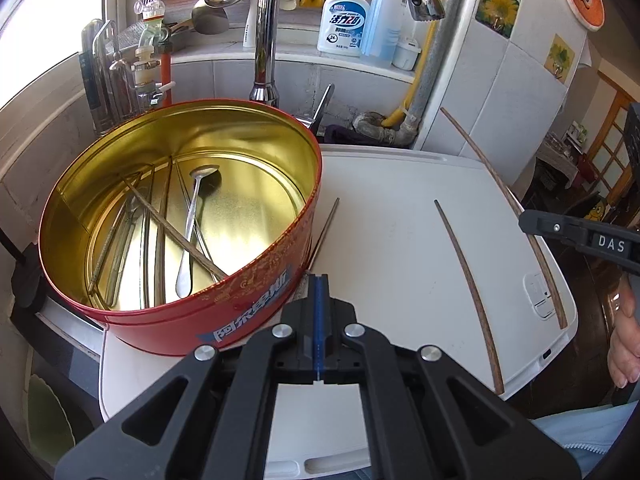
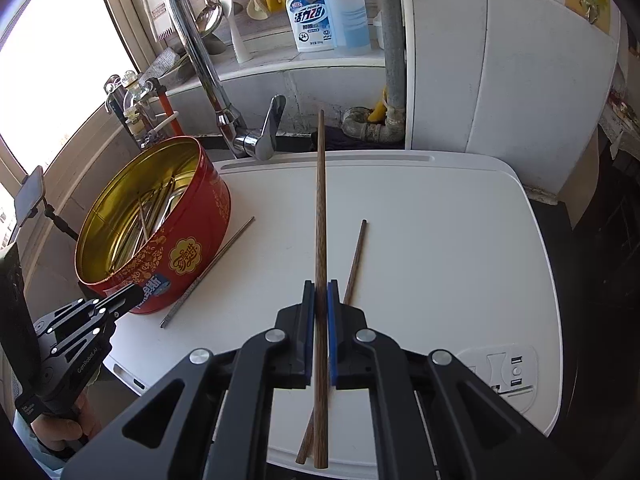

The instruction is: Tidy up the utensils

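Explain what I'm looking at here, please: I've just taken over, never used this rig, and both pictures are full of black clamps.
No robot arm here: a person holds a two-finger clamp in each hand, and each clamp carries a fisheye camera looking along its fingers.

The left wrist view shows the left gripper, shut on nothing, beside the red tin. In the tin lie a spoon and several chopsticks.

The right wrist view shows the right gripper shut on a wooden chopstick, held above the white board.

Still on the board: a second wooden chopstick and a metal chopstick next to the tin. Behind are the faucet and a soap bottle.
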